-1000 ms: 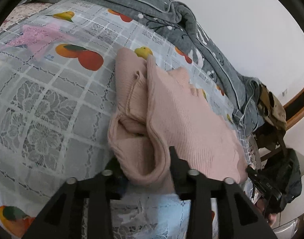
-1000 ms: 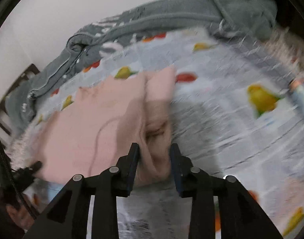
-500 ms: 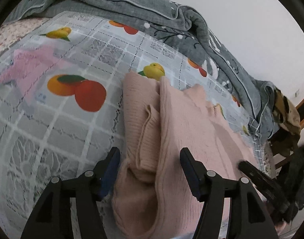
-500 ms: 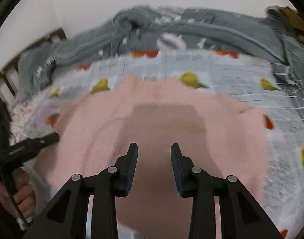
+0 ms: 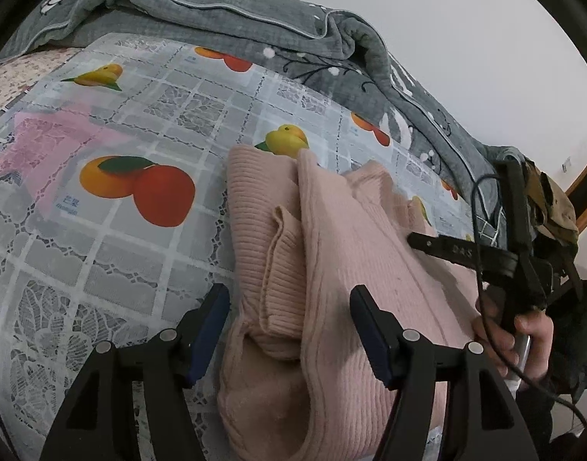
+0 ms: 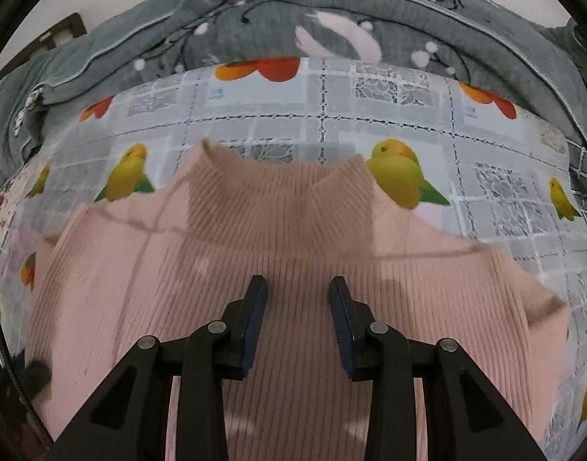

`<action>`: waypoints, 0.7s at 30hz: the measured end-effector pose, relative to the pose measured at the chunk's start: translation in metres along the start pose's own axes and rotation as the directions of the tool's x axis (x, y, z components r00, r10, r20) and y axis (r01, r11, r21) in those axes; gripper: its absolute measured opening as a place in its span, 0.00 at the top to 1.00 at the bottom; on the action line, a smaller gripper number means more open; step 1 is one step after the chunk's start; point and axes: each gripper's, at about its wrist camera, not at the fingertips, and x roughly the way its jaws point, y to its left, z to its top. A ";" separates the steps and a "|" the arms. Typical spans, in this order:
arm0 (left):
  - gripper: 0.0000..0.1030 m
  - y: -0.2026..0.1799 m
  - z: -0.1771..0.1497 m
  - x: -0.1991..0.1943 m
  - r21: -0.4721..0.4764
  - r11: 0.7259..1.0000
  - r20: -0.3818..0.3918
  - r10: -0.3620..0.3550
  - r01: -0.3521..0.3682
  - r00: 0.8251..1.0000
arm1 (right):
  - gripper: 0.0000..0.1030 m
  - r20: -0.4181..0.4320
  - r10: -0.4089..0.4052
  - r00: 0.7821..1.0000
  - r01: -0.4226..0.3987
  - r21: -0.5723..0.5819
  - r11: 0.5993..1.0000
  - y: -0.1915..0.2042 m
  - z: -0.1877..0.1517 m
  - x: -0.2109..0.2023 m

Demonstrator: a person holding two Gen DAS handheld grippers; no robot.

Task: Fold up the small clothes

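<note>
The pink ribbed sweater (image 5: pixel 355 269) lies flat on the fruit-print cloth (image 5: pixel 147 123) that covers the bed, collar (image 6: pixel 278 176) toward the grey blanket (image 5: pixel 255 27). One sleeve (image 5: pixel 278 269) is folded in over the body, its cuff lying on top of the ribbing. In the right wrist view the sweater fills the lower frame, shoulders spread wide and the collar standing just short of a printed mango (image 6: pixel 401 173).

The left gripper (image 5: pixel 289 326) hangs over the sweater's folded side; its jaws have just been opening and now stand wide apart, the sleeve's fabric between them but the pads clear of it — nothing gripped. The right gripper (image 6: pixel 297 319) sits low over the middle of the sweater, jaws partly open with bare knit showing in the gap, and it holds nothing. From the left wrist camera that same gripper reaches in over the sweater's far edge, held by a hand (image 5: pixel 524 338) with a black cable (image 5: pixel 481 207) trailing from it.

Beside the sweater, toward the left of the cloth, a paler pink patch (image 5: pixel 51 146) shows — whether it lies on or under the cloth I cannot tell. The blanket is bunched along the cloth's far edge against a white wall (image 5: pixel 485 38). A tan bag (image 5: pixel 551 207) hangs past the blanket's end. Small blue characters (image 5: pixel 68 203) sit under the printed oranges (image 5: pixel 139 188), too small to read.
</note>
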 end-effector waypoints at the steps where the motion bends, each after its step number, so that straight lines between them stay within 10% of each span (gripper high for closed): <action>1: 0.38 0.001 0.000 0.000 0.000 1.000 0.000 -0.004 0.004 1.000 | 0.67 -0.009 -0.005 1.000 0.005 -0.007 1.000 0.001 0.001 0.000; 21: 0.27 -0.003 -0.012 -0.007 0.008 0.998 -0.038 -0.064 0.064 0.997 | 0.66 0.125 -0.018 0.992 0.038 -0.153 0.987 0.025 -0.137 -0.088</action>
